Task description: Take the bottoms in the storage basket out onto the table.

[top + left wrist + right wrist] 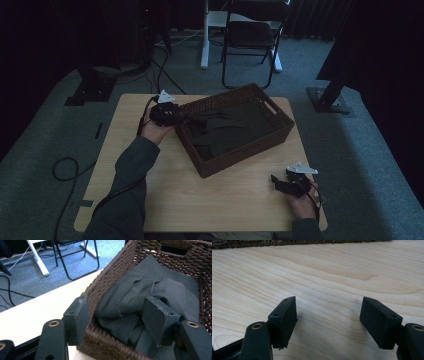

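Observation:
A dark brown woven basket [240,153] stands on the wooden table [210,200], turned at an angle. Dark grey folded cloth [235,127] lies inside it. My left gripper [175,116] is at the basket's left corner. In the left gripper view the jaws straddle the basket wall [112,267]. One pad is outside it and the other rests over the cloth [155,282]. The left gripper [116,300] is open. My right gripper [276,180] rests near the table's front right corner. In its own view the right gripper [328,300] is open over bare wood.
A black folding chair [250,35] and a white desk leg [204,40] stand on the carpet beyond the table. Cables [65,167] lie on the floor at the left. Dark stand bases [327,100] sit to either side.

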Available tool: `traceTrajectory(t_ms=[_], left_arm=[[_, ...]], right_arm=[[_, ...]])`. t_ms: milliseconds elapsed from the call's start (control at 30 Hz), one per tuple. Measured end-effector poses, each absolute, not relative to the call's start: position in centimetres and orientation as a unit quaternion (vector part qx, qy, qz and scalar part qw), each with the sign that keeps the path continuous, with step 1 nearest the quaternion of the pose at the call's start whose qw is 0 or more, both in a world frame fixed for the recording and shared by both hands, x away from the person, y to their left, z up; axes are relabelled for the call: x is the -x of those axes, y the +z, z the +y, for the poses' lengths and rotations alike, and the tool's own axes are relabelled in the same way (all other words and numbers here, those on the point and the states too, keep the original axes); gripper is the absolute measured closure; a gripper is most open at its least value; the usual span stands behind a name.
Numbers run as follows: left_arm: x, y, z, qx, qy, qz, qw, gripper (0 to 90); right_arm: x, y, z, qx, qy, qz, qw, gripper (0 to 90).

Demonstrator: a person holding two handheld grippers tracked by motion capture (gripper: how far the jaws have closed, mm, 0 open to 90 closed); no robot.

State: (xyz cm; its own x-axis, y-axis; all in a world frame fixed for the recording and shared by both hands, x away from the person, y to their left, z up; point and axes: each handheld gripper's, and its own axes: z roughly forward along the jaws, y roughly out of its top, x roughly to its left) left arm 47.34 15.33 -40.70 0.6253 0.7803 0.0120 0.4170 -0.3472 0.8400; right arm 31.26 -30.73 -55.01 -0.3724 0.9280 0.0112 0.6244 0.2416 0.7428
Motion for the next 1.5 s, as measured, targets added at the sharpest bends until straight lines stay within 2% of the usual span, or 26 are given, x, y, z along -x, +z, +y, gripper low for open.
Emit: traceTrajectory(t_ms=[467, 967, 1500], left_arm=[[-49.2, -39.7, 13.5, -0.806, 0.197, 0.362, 0.425, 39.1], [-50.8, -41.0, 12.0, -0.818, 0.195, 0.369, 0.396, 39.7], [-50.5, -42.9, 10.0, -0.871, 0.181, 0.316, 0.330, 34.4]], right_arm=[[-31.3, -55.0, -30.7, -0.514, 0.340, 0.756, 0.223, 29.3], [-31.3, -55.0, -30.7, -0.513, 0.340, 0.756, 0.223, 28.7], [-31.3, -55.0, -30.7, -0.512, 0.340, 0.757, 0.223, 28.7]])
